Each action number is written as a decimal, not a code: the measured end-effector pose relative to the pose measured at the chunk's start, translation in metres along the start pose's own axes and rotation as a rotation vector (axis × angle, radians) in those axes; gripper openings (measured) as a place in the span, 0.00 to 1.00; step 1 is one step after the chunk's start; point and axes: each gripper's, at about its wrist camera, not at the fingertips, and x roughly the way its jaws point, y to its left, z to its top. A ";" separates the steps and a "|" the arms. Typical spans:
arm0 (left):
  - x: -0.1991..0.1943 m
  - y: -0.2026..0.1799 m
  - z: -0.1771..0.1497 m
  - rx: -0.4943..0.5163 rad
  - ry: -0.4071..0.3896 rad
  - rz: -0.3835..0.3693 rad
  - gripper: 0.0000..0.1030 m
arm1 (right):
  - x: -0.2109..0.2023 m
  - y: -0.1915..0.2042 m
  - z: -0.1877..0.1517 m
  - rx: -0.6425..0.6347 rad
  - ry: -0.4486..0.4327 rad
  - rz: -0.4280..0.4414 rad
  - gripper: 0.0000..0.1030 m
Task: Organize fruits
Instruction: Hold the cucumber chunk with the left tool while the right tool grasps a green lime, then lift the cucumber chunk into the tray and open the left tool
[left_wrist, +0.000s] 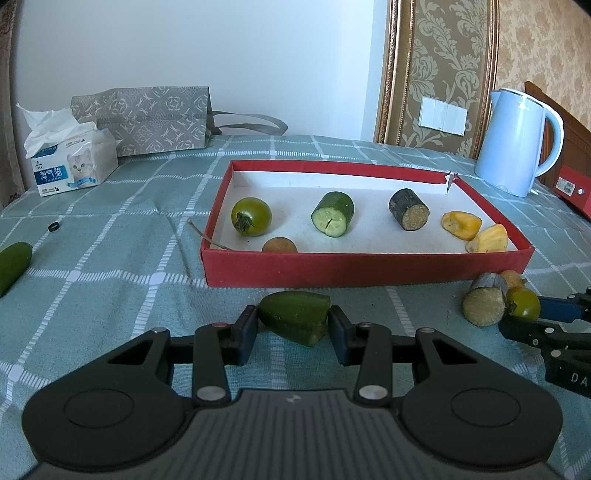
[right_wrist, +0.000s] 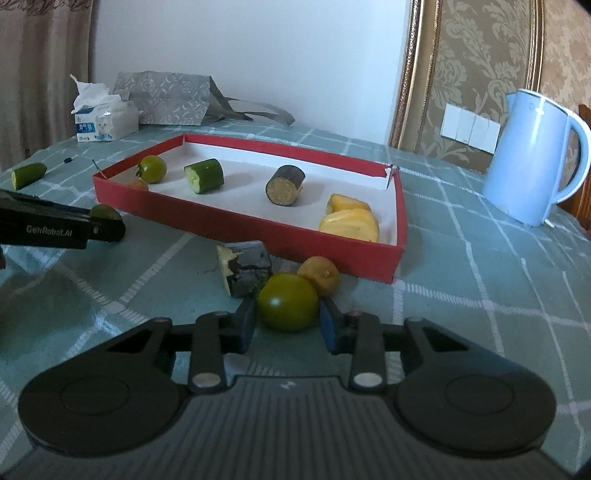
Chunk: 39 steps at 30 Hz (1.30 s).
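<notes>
Two pieces gripped for boxing: our left gripper clamps a cucumber piece, our right gripper a green tomato, both bound for the red box.

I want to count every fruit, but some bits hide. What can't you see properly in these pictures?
- Small round brown fruit inside the red cardboard box: left wrist view, lower half hidden by the box's front wall.
- Dark green cucumber piece on the checked cloth: left wrist view, cut off by the left edge.
- Tiny black ring: too small to identify.
</notes>
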 end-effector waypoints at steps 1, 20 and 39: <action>0.000 0.000 0.000 0.001 0.000 0.000 0.39 | 0.000 -0.002 0.000 0.012 0.000 0.005 0.33; -0.007 0.001 0.001 -0.006 -0.009 0.042 0.39 | -0.010 -0.003 -0.004 0.069 -0.013 0.111 0.33; 0.006 0.000 0.055 -0.003 -0.052 0.024 0.39 | -0.010 -0.002 -0.006 0.067 -0.001 0.134 0.33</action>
